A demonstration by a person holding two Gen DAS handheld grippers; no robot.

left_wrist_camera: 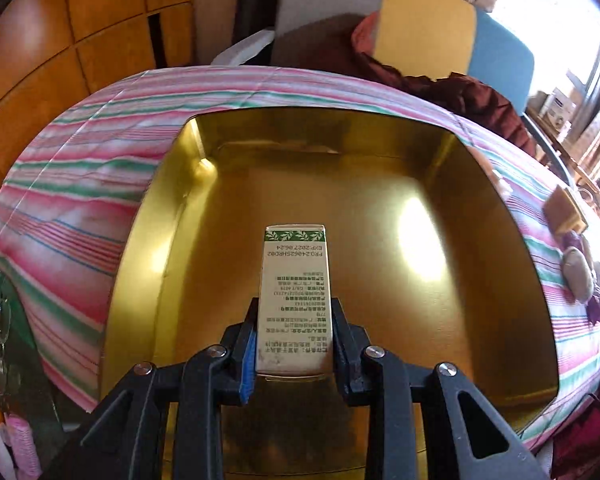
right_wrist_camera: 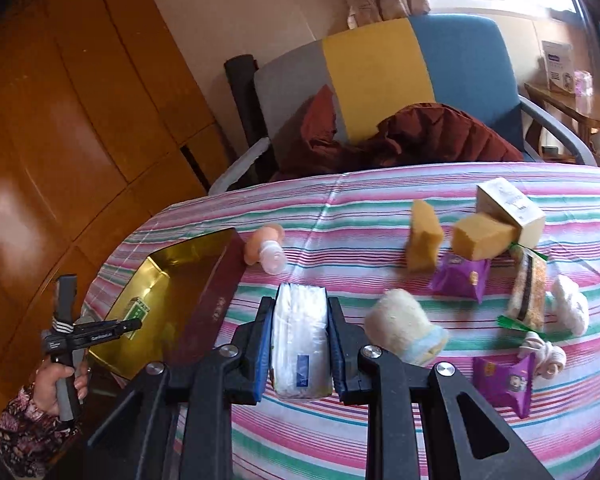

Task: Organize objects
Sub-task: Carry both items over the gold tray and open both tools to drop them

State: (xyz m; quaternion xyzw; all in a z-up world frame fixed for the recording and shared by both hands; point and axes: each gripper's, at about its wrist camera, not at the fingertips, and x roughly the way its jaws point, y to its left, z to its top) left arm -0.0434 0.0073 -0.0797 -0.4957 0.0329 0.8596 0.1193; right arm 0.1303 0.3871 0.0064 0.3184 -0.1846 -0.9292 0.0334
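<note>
My left gripper is shut on a white carton with a green leaf band and holds it over the inside of the gold-lined box. The right wrist view shows that box, maroon outside, at the table's left, with the left gripper and the carton over it. My right gripper is shut on a clear-wrapped tissue pack just above the striped cloth.
On the cloth to the right lie two yellow sponges, a cream box, purple snack packets, a snack bar, a fluffy roll, a pink-capped bottle and white knotted items. A chair with a red jacket stands behind the table.
</note>
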